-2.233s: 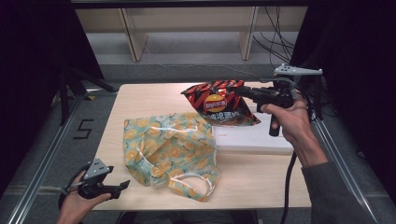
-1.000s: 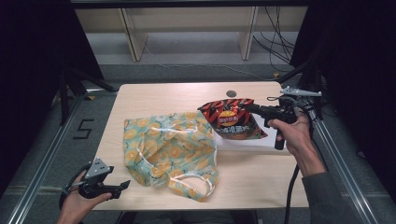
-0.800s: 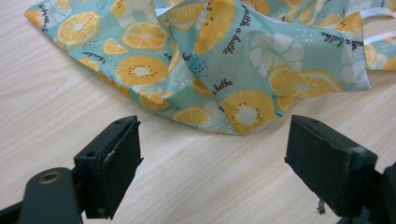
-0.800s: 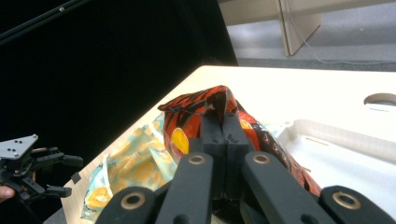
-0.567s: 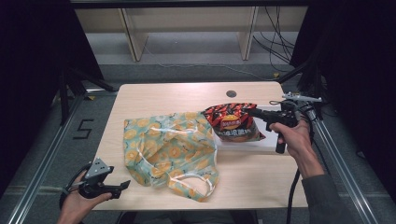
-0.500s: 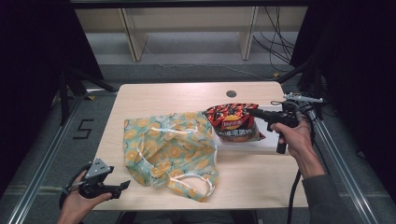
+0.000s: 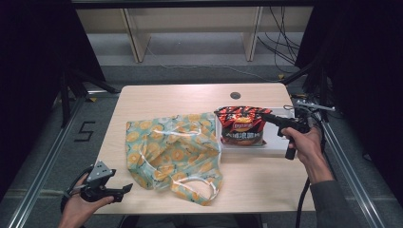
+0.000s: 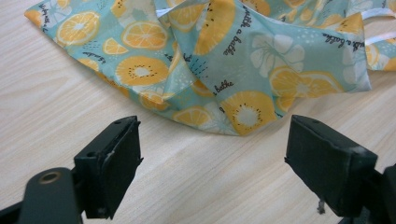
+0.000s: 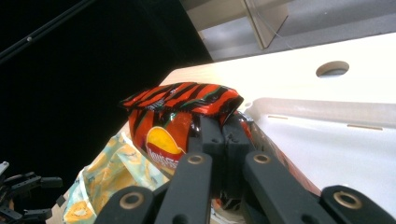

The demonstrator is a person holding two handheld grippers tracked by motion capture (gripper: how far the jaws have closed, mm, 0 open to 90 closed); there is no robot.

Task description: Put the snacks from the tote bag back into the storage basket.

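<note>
A red and black striped chip bag (image 7: 241,126) hangs low over the left end of a white tray (image 7: 278,145), close to the tray or resting on it. My right gripper (image 7: 264,117) comes in from the right and is shut on the bag's right edge. In the right gripper view the jaws (image 9: 220,128) pinch the chip bag (image 9: 173,116) with the white tray (image 9: 327,140) below. A teal cloth tote bag with orange slices (image 7: 171,152) lies flat at mid table. My left gripper (image 7: 124,189) is open at the table's front left corner. The left gripper (image 8: 212,154) holds nothing and the tote bag (image 8: 224,60) lies just beyond it.
The table has a round cable hole (image 7: 235,95) at the back. The tote's white handles (image 7: 199,187) lie toward the front edge. Metal rails (image 7: 356,161) run along both sides of the table, and a wooden shelf frame (image 7: 190,28) stands behind it.
My right gripper has carried the chip bag toward the front of the table and lower, down to the white tray. The left gripper and the tote have not moved.
</note>
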